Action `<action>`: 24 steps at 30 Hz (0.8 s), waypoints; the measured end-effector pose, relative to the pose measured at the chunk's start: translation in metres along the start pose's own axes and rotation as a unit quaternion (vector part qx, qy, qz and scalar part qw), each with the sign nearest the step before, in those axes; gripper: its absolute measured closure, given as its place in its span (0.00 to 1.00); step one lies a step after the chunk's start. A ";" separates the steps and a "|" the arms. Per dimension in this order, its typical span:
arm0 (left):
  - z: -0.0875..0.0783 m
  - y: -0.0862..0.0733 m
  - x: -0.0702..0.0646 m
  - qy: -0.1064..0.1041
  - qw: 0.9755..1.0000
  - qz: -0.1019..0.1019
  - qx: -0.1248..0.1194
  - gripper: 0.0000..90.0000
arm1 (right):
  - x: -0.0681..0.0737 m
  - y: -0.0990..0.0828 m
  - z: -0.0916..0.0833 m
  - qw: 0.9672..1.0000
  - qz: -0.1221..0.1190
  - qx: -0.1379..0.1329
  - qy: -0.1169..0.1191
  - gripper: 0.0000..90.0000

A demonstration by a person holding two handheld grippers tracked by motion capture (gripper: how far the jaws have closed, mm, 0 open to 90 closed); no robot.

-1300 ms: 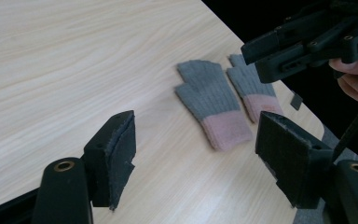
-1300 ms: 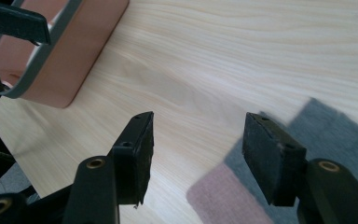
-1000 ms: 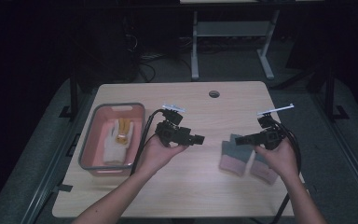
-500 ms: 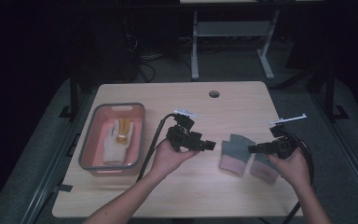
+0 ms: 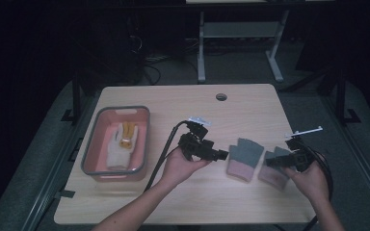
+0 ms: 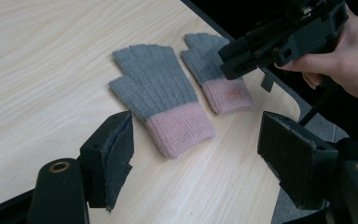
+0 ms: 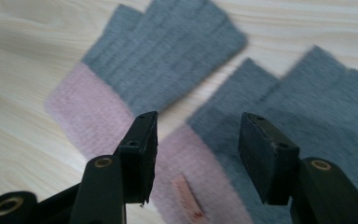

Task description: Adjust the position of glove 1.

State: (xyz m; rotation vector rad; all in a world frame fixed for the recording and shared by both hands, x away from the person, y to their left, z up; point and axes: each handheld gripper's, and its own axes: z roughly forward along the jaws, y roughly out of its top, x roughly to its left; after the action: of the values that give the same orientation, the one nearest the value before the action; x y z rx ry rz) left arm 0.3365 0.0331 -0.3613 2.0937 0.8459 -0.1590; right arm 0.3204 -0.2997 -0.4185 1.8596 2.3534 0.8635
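Two grey-and-pink gloves lying flat, side by side, between two hand-held grippers.

The right gripper (image 7: 193,154) hovers over the cuff of the right glove (image 5: 275,166); its jaws have just been closing yet grasp nothing. The left gripper (image 6: 193,161), jaws spread and empty, stands just short of the left glove (image 6: 161,100). A pink tray (image 5: 90,161) sits well apart on the table (image 5: 250,103).
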 end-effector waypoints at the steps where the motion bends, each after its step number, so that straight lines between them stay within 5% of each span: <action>1: 0.001 0.000 -0.001 -0.001 1.000 -0.002 0.000 0.30 | -0.002 -0.001 0.000 1.000 0.002 0.001 -0.003 0.53; 15: 0.011 -0.004 -0.006 -0.008 1.000 -0.003 0.003 0.30 | -0.013 -0.013 0.013 0.998 -0.009 0.028 -0.057 0.57; 24: 0.013 -0.010 -0.006 -0.010 1.000 -0.005 0.003 0.30 | -0.015 -0.014 0.018 0.998 -0.003 0.027 -0.059 0.69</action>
State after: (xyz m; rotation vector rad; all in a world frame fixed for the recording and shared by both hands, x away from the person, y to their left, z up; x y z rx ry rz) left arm 0.3282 0.0237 -0.3737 2.0903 0.8457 -0.1876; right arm 0.3181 -0.3080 -0.4443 1.8668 2.3328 0.6770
